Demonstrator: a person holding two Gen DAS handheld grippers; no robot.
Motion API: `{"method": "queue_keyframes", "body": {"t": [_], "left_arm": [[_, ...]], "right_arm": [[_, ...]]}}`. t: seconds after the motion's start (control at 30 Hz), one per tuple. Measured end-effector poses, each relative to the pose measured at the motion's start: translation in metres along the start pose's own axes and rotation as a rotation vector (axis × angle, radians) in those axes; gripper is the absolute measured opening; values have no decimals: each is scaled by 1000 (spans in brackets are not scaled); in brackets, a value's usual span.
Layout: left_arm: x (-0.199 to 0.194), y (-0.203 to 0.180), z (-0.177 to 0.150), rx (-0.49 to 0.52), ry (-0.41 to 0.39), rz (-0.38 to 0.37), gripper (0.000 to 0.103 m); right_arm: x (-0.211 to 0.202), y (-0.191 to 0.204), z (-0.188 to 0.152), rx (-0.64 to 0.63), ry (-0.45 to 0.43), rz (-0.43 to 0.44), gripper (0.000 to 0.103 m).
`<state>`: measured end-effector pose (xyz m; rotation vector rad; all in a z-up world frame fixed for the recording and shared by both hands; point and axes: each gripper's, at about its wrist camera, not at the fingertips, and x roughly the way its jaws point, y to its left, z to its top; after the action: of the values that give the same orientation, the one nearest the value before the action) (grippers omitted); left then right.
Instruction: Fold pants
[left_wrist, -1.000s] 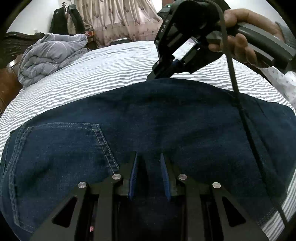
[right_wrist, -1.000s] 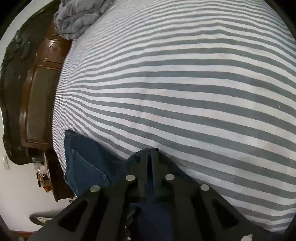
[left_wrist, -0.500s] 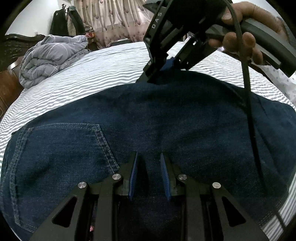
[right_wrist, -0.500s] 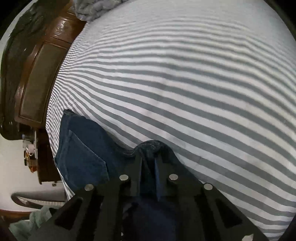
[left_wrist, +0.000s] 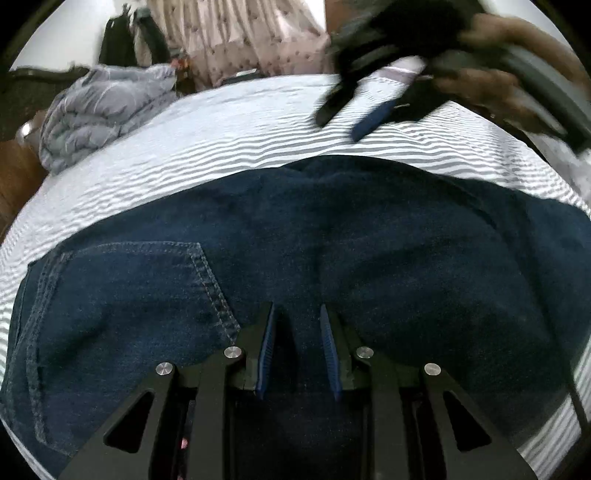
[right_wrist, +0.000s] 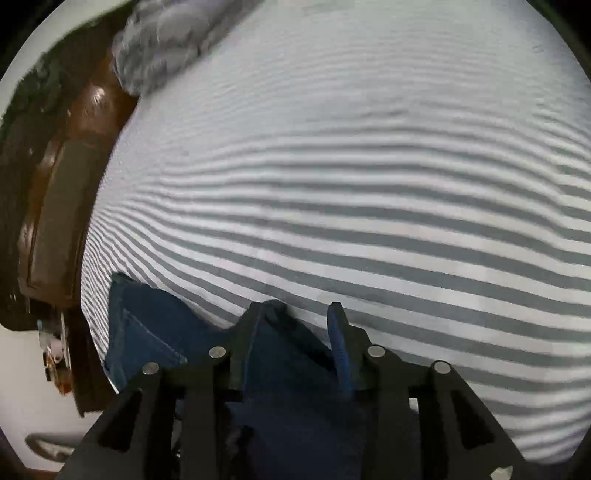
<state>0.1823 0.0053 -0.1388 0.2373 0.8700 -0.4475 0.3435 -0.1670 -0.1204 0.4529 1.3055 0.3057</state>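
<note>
Our folded pants (left_wrist: 332, 258) lie near the bed's (left_wrist: 229, 122) front edge. Left gripper (left_wrist: 295, 332) hovers over the denim with jaws apart; right gripper (right_wrist: 295, 328) sits jaws apart above the far fold. We should press creases flat and square the edges.

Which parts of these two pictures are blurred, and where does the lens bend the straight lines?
Left wrist view: the right gripper and the hand on it are smeared by motion, while the jeans and the left gripper stay sharp. Right wrist view: the striped sheet is softly blurred, and the fisheye bows its stripes into arcs; the blanket at the top is smeared too.
</note>
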Motion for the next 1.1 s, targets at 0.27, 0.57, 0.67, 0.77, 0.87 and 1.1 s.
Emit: {"method": "queue_keyframes", "body": {"t": [0.27,0.57,0.67,0.77,0.87,1.1], "left_arm": [[-24,-37,-19,95,16,-50,26],[-24,-47,-21,144,63,21,30],[-33,-63,-16,160,69,22,30],[-43,-86,-13,205,45,-5,30],[-52,-116,-6,241,24,-49,30],[-44,-177,6,313,20,-128,30]], "right_arm": [[-64,-48,-130,74,-44,-35,43],[-115,-145,-252,260,-78,-98,32],[-146,-177,-276,345,-134,-140,36],[-183,-214,-309,451,-220,-143,37],[-222,-246,-346,557,-318,-168,37],[-264,-313,-435,854,-484,-96,42]]}}
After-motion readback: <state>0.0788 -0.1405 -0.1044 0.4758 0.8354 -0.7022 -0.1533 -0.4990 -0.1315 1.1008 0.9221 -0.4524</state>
